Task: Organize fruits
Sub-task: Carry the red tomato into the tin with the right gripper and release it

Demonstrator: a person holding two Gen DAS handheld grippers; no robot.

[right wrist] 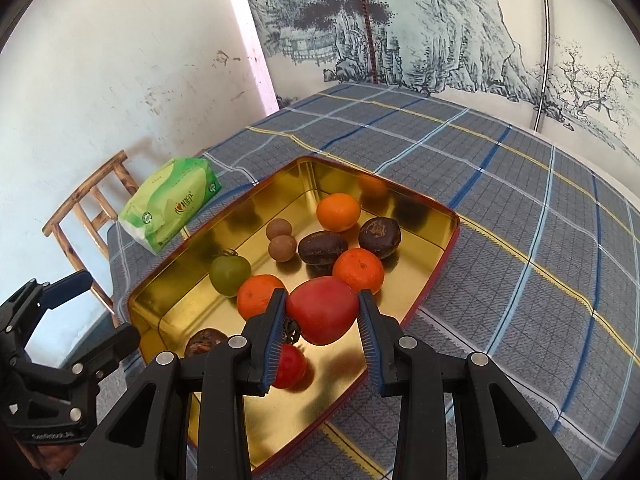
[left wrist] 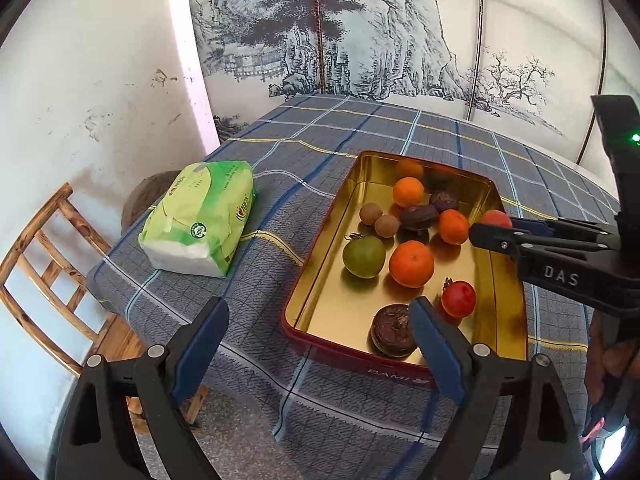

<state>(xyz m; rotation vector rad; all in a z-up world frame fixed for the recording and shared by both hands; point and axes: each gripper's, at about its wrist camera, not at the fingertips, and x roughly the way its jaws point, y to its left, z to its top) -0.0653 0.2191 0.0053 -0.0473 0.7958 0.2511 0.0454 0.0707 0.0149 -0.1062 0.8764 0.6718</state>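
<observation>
Here, a large red tomato sat clamped between the right gripper fingers, held over the gold tin of oranges, dark fruits and a green tomato. Leftward, the left gripper hung released, empty, near a tissue pack.

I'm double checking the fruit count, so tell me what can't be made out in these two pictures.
- Left wrist view: the red tomato held by the right gripper is mostly hidden behind its fingers.
- Left wrist view: the dark fruit near the tin's front wall is partly covered by a left gripper finger.
- Right wrist view: the same dark fruit and the small tomato are partly behind the gripper.
- Lettering on the tin is cut off.
</observation>
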